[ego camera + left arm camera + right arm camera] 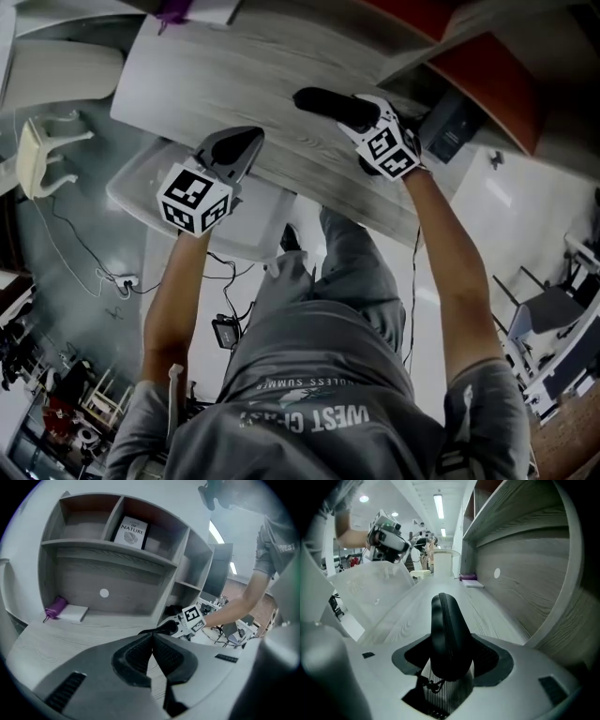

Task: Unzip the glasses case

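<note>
A black zipped glasses case [447,634] stands on edge between the jaws of my right gripper [449,657], zipper seam facing up and its pull cord hanging at the near end. From the head view the case [330,105] sticks out of the right gripper [367,117] over the grey wood table [234,75]. My left gripper [246,141] hovers at the table's near edge, to the left of the case and apart from it, shut and empty. In the left gripper view its jaws [152,641] meet, with the case [164,629] beyond them.
A grey shelf unit rises at the back of the table, with a book [131,531] in an upper cubby. A purple pouch [56,607] and a white notebook [72,613] lie on the table's far side. A clear plastic bin [141,183] sits below the left gripper.
</note>
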`<state>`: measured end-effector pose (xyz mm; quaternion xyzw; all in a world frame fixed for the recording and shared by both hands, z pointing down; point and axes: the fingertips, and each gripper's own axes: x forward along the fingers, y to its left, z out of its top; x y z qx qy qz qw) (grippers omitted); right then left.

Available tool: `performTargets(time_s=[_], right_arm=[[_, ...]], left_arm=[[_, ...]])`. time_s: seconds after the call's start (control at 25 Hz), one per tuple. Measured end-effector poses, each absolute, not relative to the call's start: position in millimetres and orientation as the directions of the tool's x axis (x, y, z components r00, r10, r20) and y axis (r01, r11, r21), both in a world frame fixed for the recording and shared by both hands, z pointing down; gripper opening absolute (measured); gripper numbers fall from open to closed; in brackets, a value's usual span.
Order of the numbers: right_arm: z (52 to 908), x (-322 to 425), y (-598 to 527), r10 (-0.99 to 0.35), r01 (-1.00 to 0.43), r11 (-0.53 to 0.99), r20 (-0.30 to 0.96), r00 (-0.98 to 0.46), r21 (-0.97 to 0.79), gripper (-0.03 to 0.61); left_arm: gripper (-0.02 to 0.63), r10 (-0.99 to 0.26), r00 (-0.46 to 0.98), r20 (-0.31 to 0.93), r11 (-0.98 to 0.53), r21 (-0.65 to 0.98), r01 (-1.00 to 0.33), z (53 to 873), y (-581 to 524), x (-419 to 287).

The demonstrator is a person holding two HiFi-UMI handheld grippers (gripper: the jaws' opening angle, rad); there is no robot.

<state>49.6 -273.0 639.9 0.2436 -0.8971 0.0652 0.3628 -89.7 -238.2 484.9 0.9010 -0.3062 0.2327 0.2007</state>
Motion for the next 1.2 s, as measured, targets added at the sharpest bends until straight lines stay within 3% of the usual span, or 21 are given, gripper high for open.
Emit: performTargets(time_s=[0.32, 0.6, 0.88, 1.08, 1.2], right_arm=[[639, 37, -237, -0.265, -0.438, 0.893, 0.664, -0.699, -0.105, 0.262], [637, 34, -216, -0.213, -0.384, 0.914, 0.648, -0.731, -0.133, 0.262], [637, 37, -204, -0.178, -0.349, 0.926, 0.648, -0.74, -0.144, 0.262], [637, 36, -201, -0.178, -0.341, 0.931, 0.648, -0.741, -0.134, 0.262], [638, 35, -202, -0.18, -0.339, 0.932, 0.65, -0.739, -0.127, 0.262]], left_arm=[[0.003, -0.341, 0.61, 0.715, -0.836, 0.065, -0.545, 569, -247, -87], [0.081, -0.242, 0.476, 0.846, -0.95, -0.109, -0.291, 633, -240, -79], [0.107, -0.194, 0.457, 0.868, -0.979, -0.2, -0.035, 654, -224, -65], [0.101, -0.186, 0.492, 0.851, -0.975, -0.221, 0.013, 654, -219, -52], [0.065, -0.18, 0.491, 0.853, -0.974, -0.225, 0.034, 655, -216, -52]])
